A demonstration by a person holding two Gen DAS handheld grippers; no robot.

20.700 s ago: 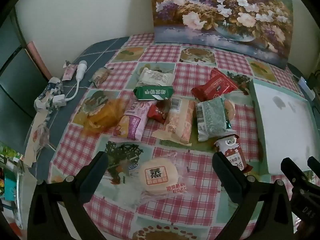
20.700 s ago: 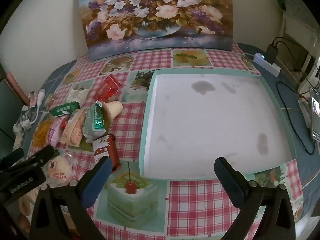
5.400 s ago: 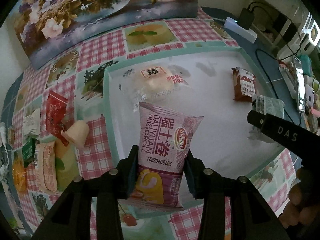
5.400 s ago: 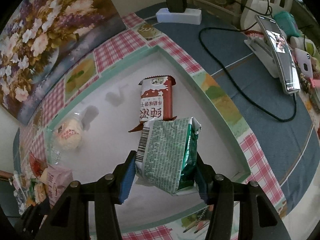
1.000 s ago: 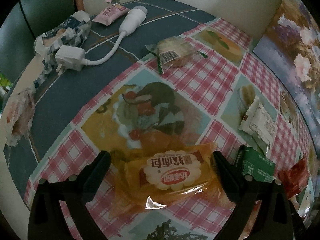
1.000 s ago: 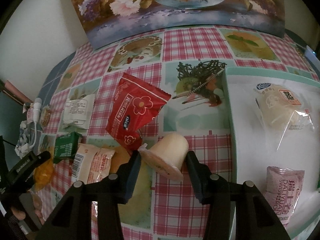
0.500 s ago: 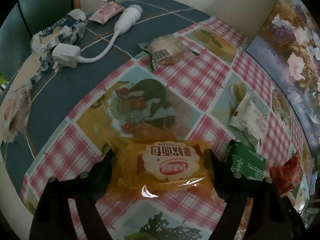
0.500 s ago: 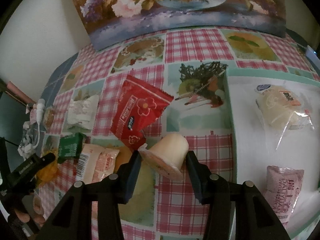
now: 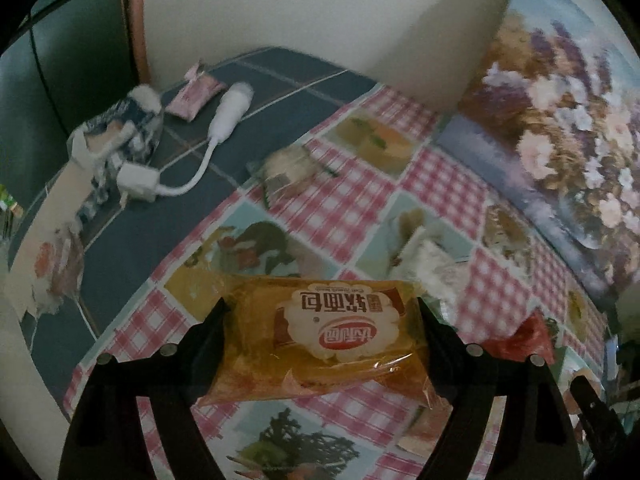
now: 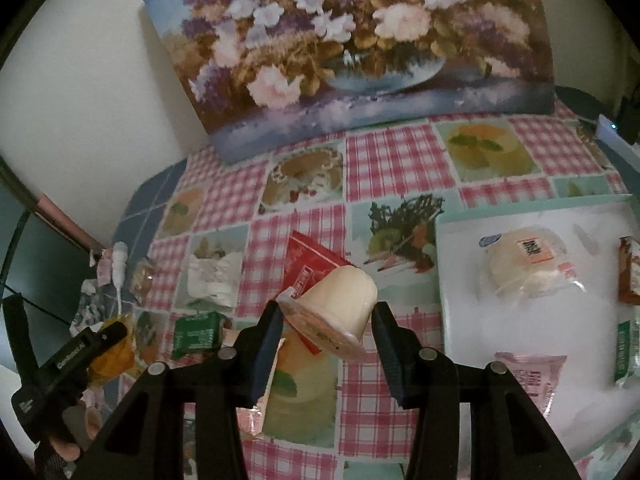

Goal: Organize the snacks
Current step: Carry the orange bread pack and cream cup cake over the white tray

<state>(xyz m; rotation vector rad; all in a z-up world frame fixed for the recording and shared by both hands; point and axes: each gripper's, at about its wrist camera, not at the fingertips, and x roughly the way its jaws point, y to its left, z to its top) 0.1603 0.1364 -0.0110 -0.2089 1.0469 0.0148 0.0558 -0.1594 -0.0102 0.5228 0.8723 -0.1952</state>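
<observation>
The left gripper point(image 9: 322, 328) is clamped on an orange plastic-wrapped bread packet point(image 9: 320, 330), lifted level above the checked tablecloth point(image 9: 332, 200). The right gripper point(image 10: 326, 326) pinches a cream-coloured pudding cup point(image 10: 340, 306), tilted on its side, just left of the white tray point(image 10: 520, 320).

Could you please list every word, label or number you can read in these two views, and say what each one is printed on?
"软面包", upside down in view: orange bread packet held in the left gripper.
"蒸": label on the round bun packet in the white tray.
"GenRobot.AI": side of the left gripper, right wrist view.
Red logo on the bread packet, red packet, green packet, pink packet and pudding cup lid: too blurred to read.
</observation>
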